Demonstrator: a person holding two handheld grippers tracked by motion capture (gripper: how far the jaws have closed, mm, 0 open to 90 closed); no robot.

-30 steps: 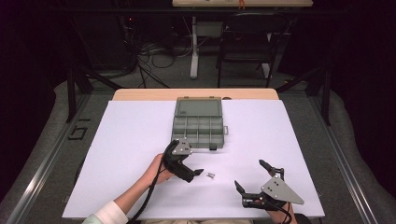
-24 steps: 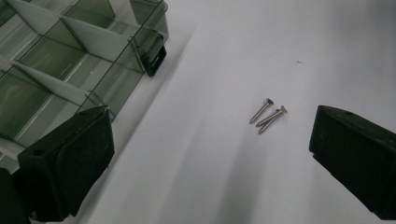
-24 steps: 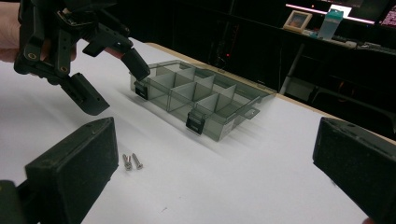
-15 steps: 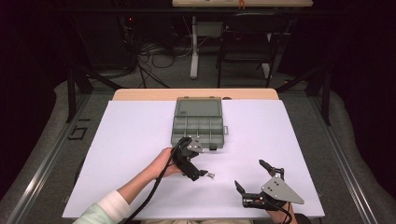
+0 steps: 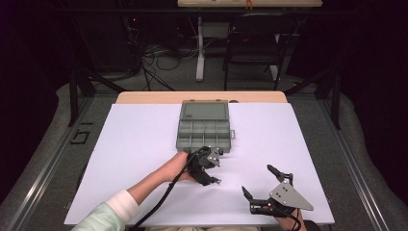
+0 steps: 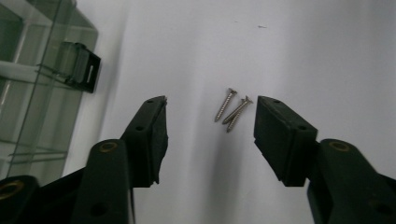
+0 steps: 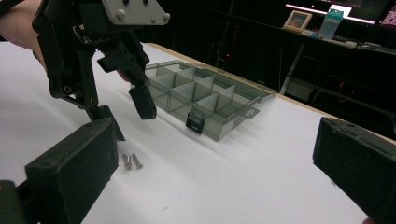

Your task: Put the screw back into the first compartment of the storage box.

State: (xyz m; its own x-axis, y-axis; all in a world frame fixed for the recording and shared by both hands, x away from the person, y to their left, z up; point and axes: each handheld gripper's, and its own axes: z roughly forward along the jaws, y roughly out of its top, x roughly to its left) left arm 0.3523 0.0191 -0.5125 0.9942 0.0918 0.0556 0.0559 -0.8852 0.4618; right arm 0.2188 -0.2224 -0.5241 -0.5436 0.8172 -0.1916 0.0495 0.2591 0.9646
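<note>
Between the pads: two small silver-grey metal screws (image 6: 233,111) lie side by side on the white counter (image 5: 144,144), heads pointing away from the left tool (image 6: 210,126), the nearer pad just beside one screw tip.
Left tool: black two-jaw tool, jaws at a middling gap and just now closing around the screws; no pad presses on them yet, so nothing is held.
Left tool seen from above: it (image 5: 208,172) points down at the counter just in front of the box.
Right tool: black two-jaw tool with a grey three-cornered plate (image 5: 262,190), jaws spread wide and empty, resting near the counter's front edge, well apart from the screws.
Box: smoke-grey clear plastic compartment box (image 5: 204,133) stands open, lid laid back, black latch (image 7: 194,122) facing the screws; its compartments look empty.
Done: by my reading, the approach; the screws are straddled.
Left: the pinch, the lift, the carry to a compartment.
Screws' look: thin, pointed, flat-headed, threaded; they nearly touch, so both may come up together or one may slip.
</note>
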